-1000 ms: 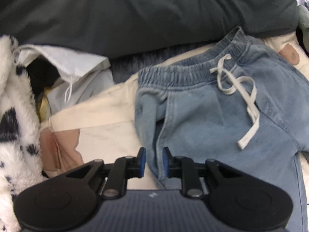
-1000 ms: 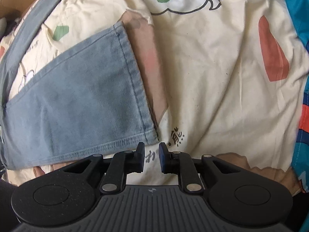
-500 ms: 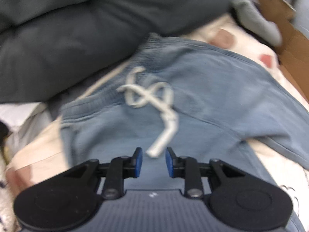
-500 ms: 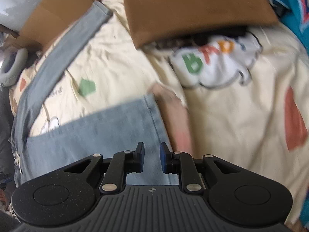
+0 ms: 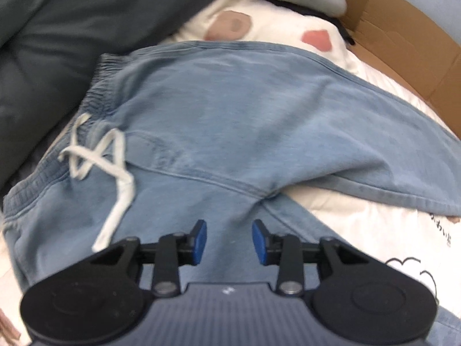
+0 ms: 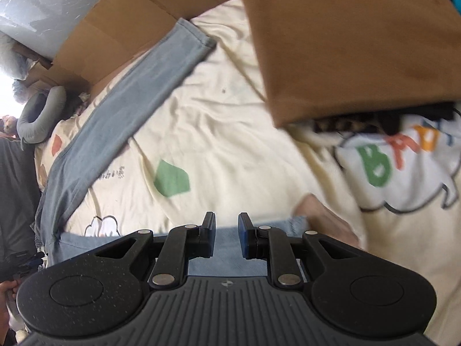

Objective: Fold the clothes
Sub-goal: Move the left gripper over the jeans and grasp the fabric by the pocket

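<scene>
Light blue denim pants (image 5: 245, 121) with an elastic waistband (image 5: 98, 92) and a white drawstring (image 5: 115, 173) lie spread on a cream printed sheet (image 5: 374, 225). My left gripper (image 5: 229, 240) hovers over the crotch seam; its jaws are opening and nothing is between them. In the right wrist view one pant leg (image 6: 129, 106) runs diagonally up toward the cardboard. The other leg's hem (image 6: 288, 225) lies just under my right gripper (image 6: 226, 232), whose jaws stand a narrow gap apart with nothing clamped.
A brown cardboard box (image 6: 345, 43) overhangs the sheet (image 6: 230, 144) at upper right, with flattened cardboard (image 6: 121, 28) behind. A grey neck pillow (image 6: 40, 115) lies at the far left. Dark grey bedding (image 5: 57, 28) borders the waistband, and cardboard (image 5: 403, 28) edges the sheet.
The left gripper swept across the pants from the waistband corner to the crotch, and its jaws widened. The right gripper moved along the near leg toward the cardboard; its gap looks unchanged.
</scene>
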`<move>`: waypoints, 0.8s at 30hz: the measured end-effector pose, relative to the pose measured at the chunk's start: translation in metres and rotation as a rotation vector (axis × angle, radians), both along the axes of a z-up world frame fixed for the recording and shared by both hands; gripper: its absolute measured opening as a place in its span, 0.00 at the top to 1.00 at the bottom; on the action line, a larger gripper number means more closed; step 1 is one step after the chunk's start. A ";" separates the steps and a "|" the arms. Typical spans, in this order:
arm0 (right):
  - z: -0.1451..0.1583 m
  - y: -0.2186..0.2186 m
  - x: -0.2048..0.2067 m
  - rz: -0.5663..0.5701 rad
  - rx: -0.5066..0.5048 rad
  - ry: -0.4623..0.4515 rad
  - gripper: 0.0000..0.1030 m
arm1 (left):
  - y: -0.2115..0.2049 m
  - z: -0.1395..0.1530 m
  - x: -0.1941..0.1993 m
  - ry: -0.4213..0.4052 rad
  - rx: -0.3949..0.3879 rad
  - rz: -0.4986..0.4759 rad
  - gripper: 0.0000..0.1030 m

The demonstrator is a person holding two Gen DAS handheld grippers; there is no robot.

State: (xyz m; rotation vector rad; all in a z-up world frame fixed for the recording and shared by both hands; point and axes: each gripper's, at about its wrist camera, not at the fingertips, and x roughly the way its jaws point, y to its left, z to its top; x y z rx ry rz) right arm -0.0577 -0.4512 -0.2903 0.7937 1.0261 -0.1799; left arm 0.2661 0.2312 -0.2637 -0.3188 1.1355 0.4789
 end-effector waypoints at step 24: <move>-0.051 0.059 0.172 -0.039 0.168 -0.176 0.73 | -0.031 -0.064 0.065 0.077 0.242 0.017 0.16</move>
